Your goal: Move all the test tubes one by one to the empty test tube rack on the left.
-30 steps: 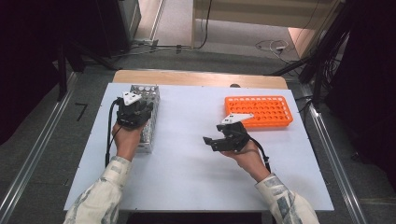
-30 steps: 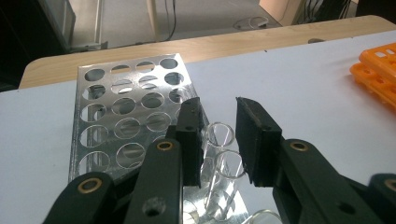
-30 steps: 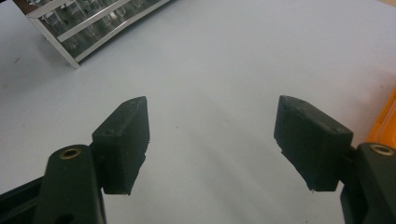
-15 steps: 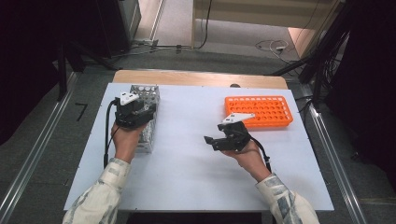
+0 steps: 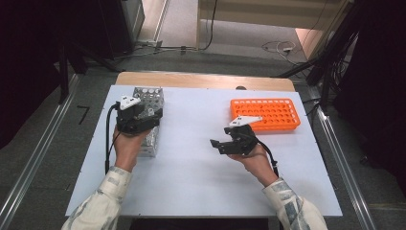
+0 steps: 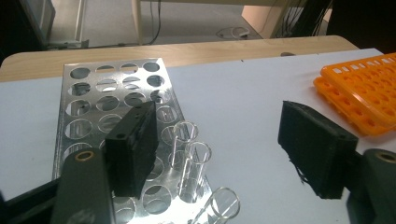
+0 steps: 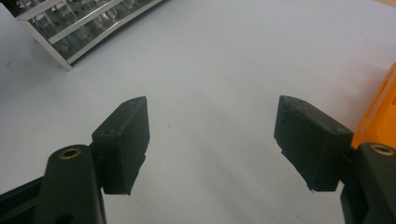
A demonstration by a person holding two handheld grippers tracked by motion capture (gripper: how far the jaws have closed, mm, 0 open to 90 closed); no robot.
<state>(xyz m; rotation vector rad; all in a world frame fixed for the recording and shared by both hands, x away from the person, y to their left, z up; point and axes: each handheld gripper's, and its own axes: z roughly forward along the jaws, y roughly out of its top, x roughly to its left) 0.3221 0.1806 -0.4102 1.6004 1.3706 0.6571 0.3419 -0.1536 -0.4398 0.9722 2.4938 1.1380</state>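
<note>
My left gripper [image 5: 147, 114] hovers over the near part of a metal test tube rack [image 5: 149, 94] at the table's left. Its jaws have just been opening, so the left gripper [image 6: 215, 109] now stands open. Between its jaws, untouched, three clear glass tubes [image 6: 196, 161] stand in the rack [image 6: 93, 93]. My right gripper [image 5: 216, 146] is held at mid-table and points left. In its own view the right gripper [image 7: 212, 101] is open over bare white table with nothing between its jaws.
An orange tube rack [image 5: 265, 114] lies at the back right, just behind my right hand, and its edge [image 7: 384, 112] is close to the right jaw. The white table top [image 5: 191, 187] has a wooden strip [image 5: 201, 79] at the far edge. Floor rails run along both sides.
My left hand has shifted only slightly over the metal rack. The right hand has stayed where it was.
</note>
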